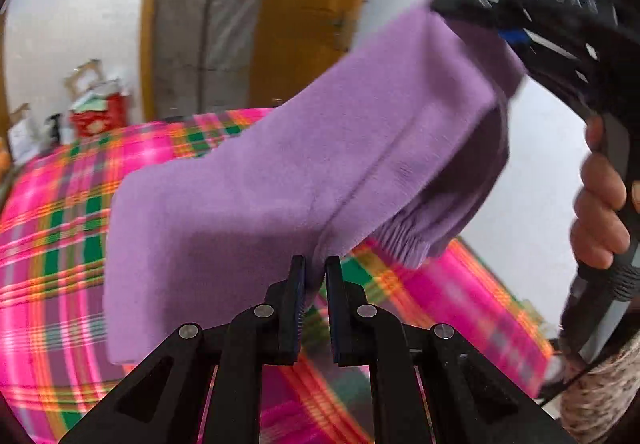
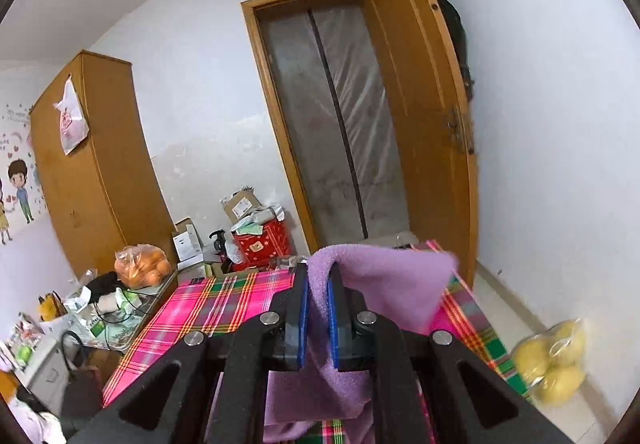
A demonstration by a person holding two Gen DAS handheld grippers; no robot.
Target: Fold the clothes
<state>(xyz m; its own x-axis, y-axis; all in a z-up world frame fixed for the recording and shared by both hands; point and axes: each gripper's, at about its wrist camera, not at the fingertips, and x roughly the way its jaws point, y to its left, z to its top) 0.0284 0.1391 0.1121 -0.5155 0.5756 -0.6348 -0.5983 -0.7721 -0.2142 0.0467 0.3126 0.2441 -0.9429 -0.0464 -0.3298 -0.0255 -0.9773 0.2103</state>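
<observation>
- My left gripper point(image 1: 316, 272) is clamped nearly closed on a pinch of the purple garment point(image 1: 280, 179), lifted above the plaid bedspread point(image 1: 60, 228).
- Garment spans from that pinch up and right to my right gripper point(image 1: 460, 3), my right hand point(image 1: 600, 199) on its handle.
- My right gripper point(image 2: 318, 284) is also pinched tight on purple cloth, which drapes over and below the pads, above the bedspread.
- Door point(image 2: 424, 115) stands open beyond the bedspread.

Purple garment point(image 1: 304, 171): soft fleecy cloth, matt, fine nap; gathered ribbed cuff point(image 1: 400, 240) at its lower edge. Plaid bedcover point(image 2: 208, 308) beneath the garment: woven cloth, matt. Door point(image 2: 420, 103) behind the bed: varnished wood, slight sheen. Doorway curtain point(image 2: 340, 123): clear glossy plastic film.
</observation>
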